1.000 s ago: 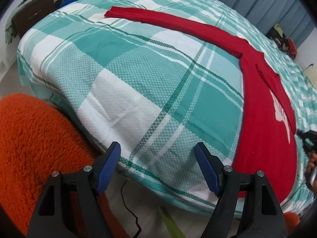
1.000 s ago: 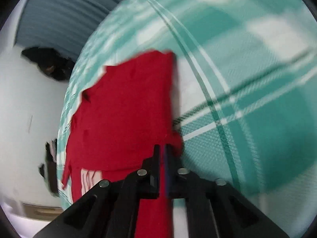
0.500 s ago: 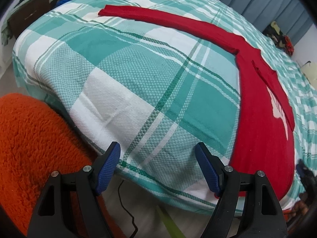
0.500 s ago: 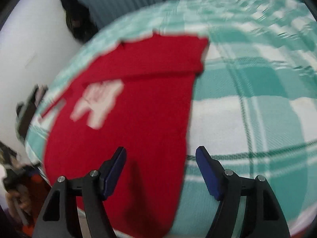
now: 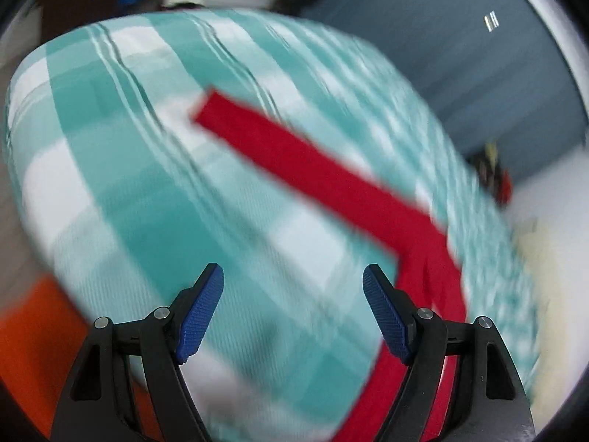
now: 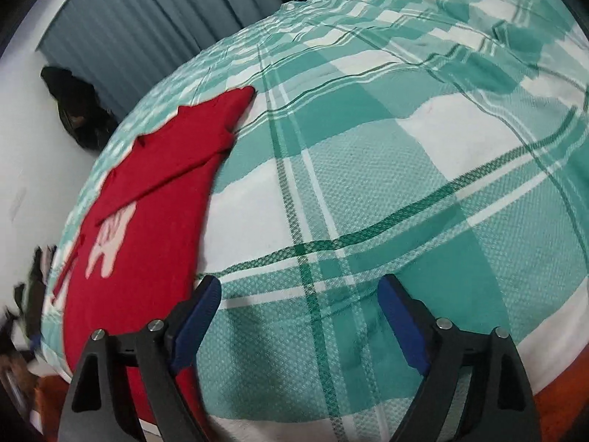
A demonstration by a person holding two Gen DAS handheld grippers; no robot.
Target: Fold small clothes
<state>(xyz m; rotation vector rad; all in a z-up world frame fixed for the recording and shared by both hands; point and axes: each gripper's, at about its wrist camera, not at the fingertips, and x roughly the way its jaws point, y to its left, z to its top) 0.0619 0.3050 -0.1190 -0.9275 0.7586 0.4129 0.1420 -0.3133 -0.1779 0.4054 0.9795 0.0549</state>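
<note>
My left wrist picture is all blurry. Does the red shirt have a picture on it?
Observer: Yes. The shirt has a white print on its front.
Child: Where is its other sleeve?
Observer: That sleeve lies folded across the body, just above the print.
Child: Is the right gripper holding the shirt?
Observer: No. The right gripper is opening with nothing between its jaws. It is over the plaid cover, next to the shirt's edge.
</note>
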